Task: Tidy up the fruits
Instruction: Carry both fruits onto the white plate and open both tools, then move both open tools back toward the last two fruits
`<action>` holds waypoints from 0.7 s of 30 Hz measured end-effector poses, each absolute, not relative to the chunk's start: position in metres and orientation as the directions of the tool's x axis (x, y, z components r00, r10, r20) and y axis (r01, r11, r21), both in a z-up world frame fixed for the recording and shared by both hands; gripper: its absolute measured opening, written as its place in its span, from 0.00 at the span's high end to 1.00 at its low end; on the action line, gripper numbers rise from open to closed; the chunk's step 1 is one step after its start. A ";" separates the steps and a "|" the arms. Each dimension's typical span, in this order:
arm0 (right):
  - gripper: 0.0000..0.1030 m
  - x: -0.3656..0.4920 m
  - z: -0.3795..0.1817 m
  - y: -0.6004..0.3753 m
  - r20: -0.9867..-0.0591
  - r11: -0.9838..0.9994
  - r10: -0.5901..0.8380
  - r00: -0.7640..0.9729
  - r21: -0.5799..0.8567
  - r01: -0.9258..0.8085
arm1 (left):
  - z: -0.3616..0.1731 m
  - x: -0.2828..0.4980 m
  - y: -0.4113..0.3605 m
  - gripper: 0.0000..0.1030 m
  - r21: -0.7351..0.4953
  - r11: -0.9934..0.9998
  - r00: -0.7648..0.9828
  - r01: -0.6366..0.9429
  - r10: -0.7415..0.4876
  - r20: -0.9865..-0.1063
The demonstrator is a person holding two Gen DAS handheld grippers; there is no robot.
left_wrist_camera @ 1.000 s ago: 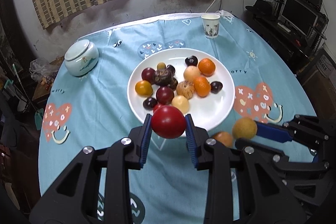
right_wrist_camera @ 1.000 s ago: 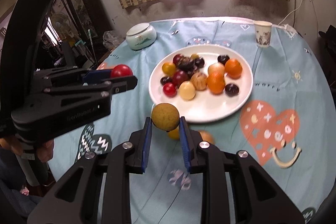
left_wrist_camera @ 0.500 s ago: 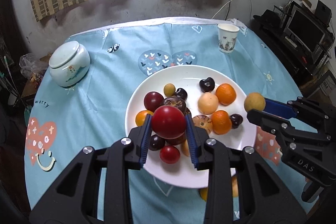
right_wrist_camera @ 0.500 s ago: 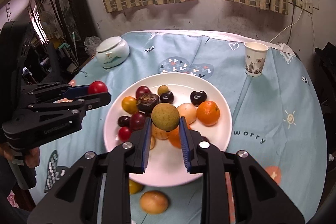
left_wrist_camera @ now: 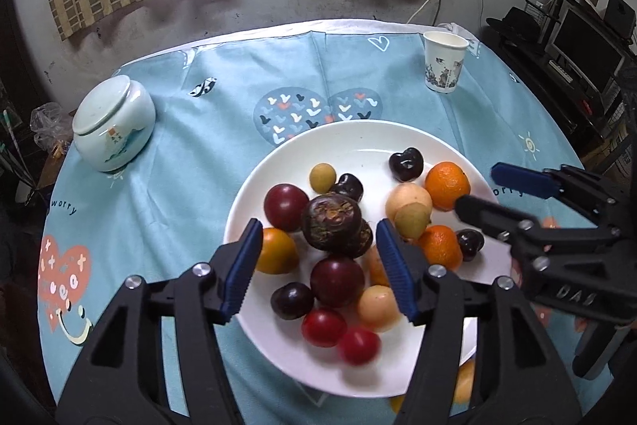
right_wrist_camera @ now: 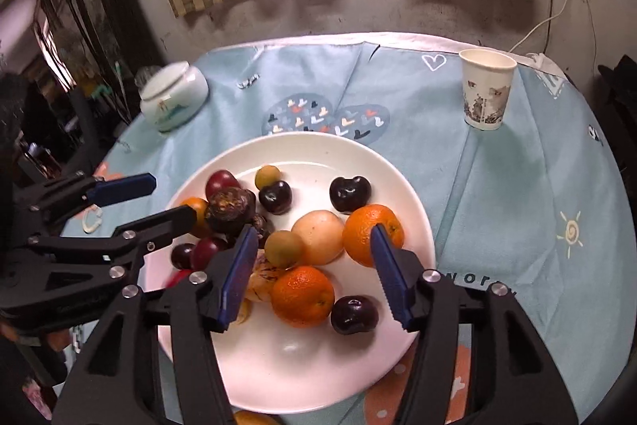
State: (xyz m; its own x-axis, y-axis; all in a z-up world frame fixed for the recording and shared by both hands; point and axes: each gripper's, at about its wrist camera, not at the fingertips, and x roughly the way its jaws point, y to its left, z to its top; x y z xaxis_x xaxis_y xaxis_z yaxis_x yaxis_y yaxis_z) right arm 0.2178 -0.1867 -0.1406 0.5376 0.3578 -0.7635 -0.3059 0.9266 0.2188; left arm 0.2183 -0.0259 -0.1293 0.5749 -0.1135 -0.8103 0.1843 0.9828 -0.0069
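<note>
A white plate (left_wrist_camera: 358, 130) (right_wrist_camera: 298, 365) on the blue tablecloth holds several fruits: oranges, dark cherries, plums and pale round ones. My left gripper (left_wrist_camera: 318, 267) (right_wrist_camera: 171, 200) hangs over the plate's left half, jaws opening, with nothing pressed between the pads. A red fruit (left_wrist_camera: 358, 345) lies blurred on the plate below it. My right gripper (right_wrist_camera: 314, 273) (left_wrist_camera: 477, 188) hangs over the right half, jaws also opening and holding nothing. A yellow-brown round fruit (right_wrist_camera: 283, 249) (left_wrist_camera: 412, 220) sits among the fruits under it.
A pale lidded ceramic jar (left_wrist_camera: 113, 124) (right_wrist_camera: 173, 96) stands at the back left and a paper cup (left_wrist_camera: 444, 60) (right_wrist_camera: 486, 88) at the back right. Loose orange fruits (left_wrist_camera: 462, 381) (right_wrist_camera: 251, 417) lie on the cloth by the plate's near rim. A desk with a monitor (left_wrist_camera: 589, 42) is beyond the table's right edge.
Both grippers moved forward over the plate. The left one let go of the red fruit and the right one let go of the yellow-brown fruit; both fruits are now down on the plate.
</note>
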 end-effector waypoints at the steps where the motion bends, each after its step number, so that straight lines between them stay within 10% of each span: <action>1: 0.42 0.216 -0.138 -0.189 -0.764 0.930 0.351 0.542 0.216 -0.298 | -0.127 0.215 -0.024 0.40 -0.009 0.984 0.576 0.179 -0.112 -0.810; 21: 0.40 0.036 -0.123 -0.182 -0.775 0.901 0.416 0.475 0.282 -0.329 | -0.028 0.076 -0.032 0.30 0.083 0.982 0.725 0.171 -0.068 -0.685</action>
State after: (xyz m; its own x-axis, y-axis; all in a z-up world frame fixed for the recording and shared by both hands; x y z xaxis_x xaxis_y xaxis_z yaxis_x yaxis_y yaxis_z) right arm 0.0362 -0.1817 -0.1232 0.4753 0.4158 -0.7754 -0.3288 0.9014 0.2818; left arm 0.0761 -0.0323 -0.0277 0.7254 -0.0682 -0.6849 0.1709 0.9818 0.0833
